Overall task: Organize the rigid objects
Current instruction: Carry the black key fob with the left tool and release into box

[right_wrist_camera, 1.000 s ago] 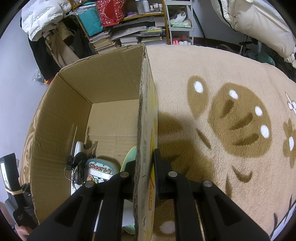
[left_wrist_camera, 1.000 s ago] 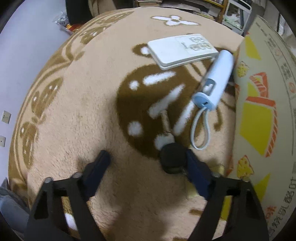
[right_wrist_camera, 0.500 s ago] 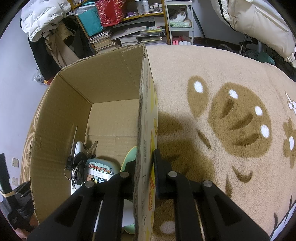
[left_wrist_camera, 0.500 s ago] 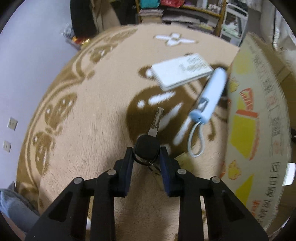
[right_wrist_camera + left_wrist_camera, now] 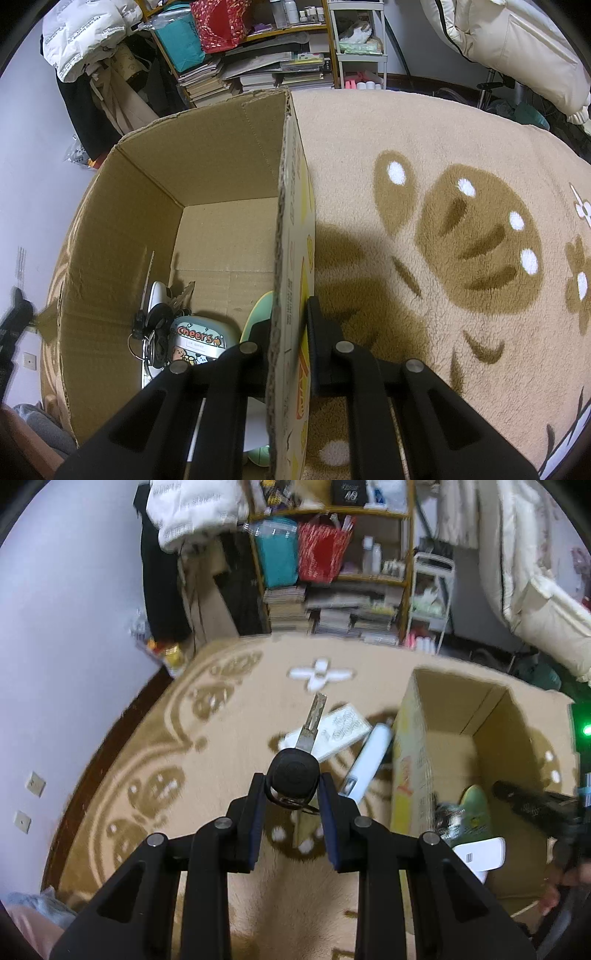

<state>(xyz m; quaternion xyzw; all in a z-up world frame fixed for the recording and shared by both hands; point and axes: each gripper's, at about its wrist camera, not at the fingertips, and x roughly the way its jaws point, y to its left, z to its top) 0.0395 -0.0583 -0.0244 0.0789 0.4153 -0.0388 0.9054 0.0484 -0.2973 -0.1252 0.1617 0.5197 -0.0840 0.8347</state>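
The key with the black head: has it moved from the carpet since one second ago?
Yes. The left gripper has lifted the key off the carpet; it now hangs above the white flat box, pointing away.

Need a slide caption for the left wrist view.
Left gripper holds a black-headed key above the rug, beside the open cardboard box.

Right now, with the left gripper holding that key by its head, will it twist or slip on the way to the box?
The key is probably stiff and light. The left gripper pinches only its rounded black head, so it might pivot. A ring dangling below could swing and snag the cardboard box rim.
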